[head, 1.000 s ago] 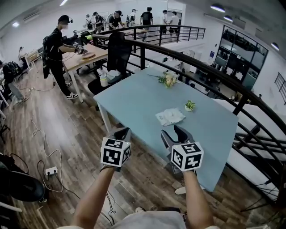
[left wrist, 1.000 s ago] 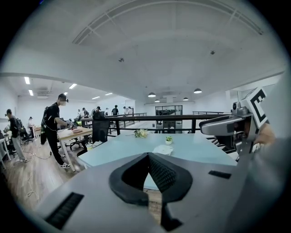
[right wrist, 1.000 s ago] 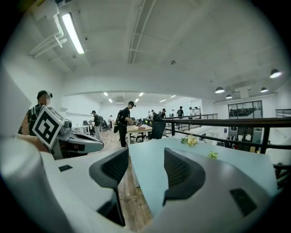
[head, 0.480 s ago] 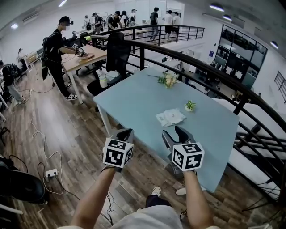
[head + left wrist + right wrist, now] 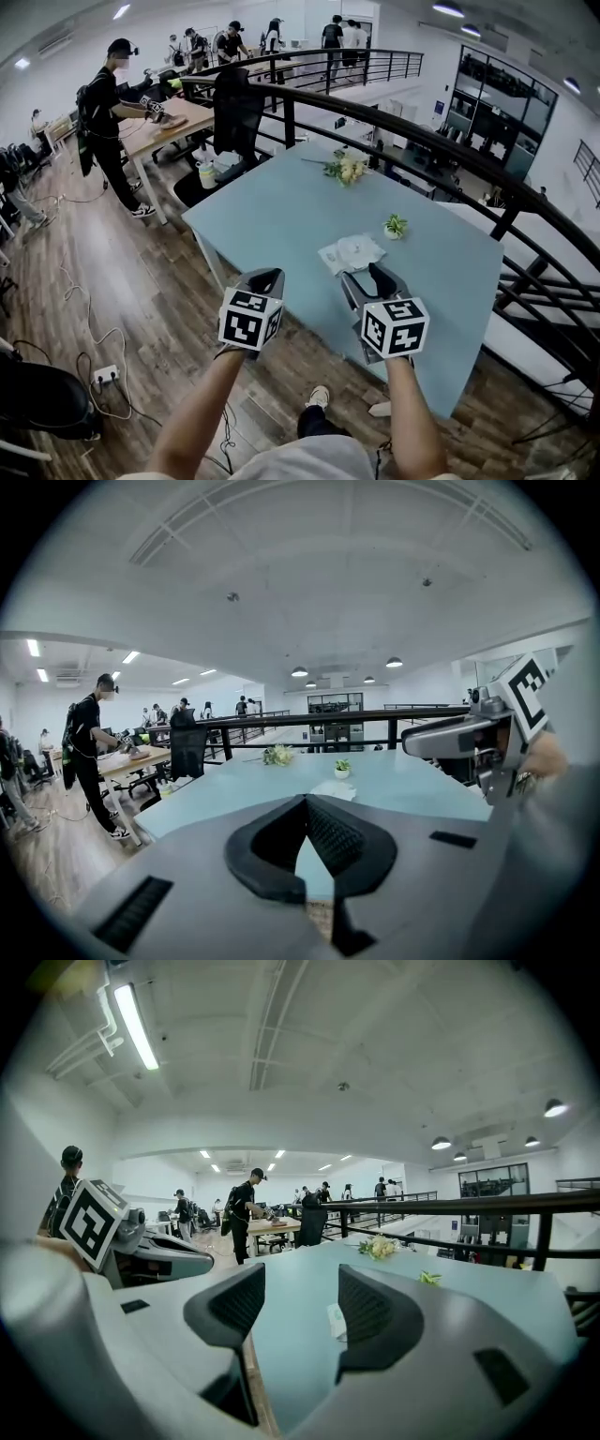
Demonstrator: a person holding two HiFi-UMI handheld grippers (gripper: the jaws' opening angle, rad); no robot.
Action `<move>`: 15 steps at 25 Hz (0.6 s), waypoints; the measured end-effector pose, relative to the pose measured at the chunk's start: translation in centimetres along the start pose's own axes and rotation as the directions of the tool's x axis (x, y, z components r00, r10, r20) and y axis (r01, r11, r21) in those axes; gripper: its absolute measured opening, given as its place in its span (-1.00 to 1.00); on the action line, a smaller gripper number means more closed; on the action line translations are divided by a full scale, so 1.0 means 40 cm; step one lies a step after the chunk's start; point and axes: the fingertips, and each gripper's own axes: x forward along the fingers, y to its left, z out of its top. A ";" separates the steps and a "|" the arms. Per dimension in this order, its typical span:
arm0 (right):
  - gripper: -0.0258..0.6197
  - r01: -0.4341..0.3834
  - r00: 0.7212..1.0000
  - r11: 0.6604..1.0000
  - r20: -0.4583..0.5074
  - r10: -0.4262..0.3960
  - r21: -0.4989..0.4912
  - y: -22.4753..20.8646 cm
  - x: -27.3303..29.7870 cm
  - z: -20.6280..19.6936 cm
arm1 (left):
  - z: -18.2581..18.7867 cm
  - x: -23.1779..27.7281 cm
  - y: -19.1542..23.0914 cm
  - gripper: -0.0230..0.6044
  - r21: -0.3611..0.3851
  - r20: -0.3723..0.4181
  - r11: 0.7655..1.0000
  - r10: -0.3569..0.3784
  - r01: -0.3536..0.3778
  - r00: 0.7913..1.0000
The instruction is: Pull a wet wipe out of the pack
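The wet wipe pack [image 5: 350, 253] is a flat white packet lying on the light blue table [image 5: 281, 211], a little beyond both grippers. My left gripper [image 5: 263, 280] hangs over the table's near edge with its jaws meeting at the tips, holding nothing. My right gripper [image 5: 367, 278] is level with it, jaws apart and empty, just short of the pack. In the left gripper view the pack [image 5: 335, 790] lies far ahead of the left gripper [image 5: 302, 801]. In the right gripper view the pack [image 5: 337, 1320] shows between the jaws of the right gripper [image 5: 298, 1288], well ahead of them.
A small potted plant [image 5: 396, 225] stands right of the pack, and a bunch of flowers [image 5: 347, 169] lies at the far side. A black railing [image 5: 450, 155] curves behind the table. A black chair [image 5: 234, 112], a wooden desk [image 5: 173, 122] and several people are at the back left.
The view has closed in on the table a little, and the pack now sits nearer to the grippers. Both grippers keep the same pose and jaw state.
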 end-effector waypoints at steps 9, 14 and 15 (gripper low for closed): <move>-0.22 0.039 0.999 0.999 -0.008 -0.039 0.006 -0.143 0.122 0.021 | 0.065 0.201 0.024 -0.94 0.024 -0.011 0.999 -0.042 0.042 0.999; -0.22 0.056 0.998 0.998 -0.017 -0.055 0.007 -0.211 0.187 0.041 | 0.106 0.297 0.047 -0.94 0.024 -0.011 0.998 -0.055 0.056 0.998; -0.22 0.058 0.998 0.998 -0.021 -0.058 0.005 -0.224 0.199 0.044 | 0.114 0.316 0.050 -0.94 0.023 -0.010 0.998 -0.059 0.059 0.998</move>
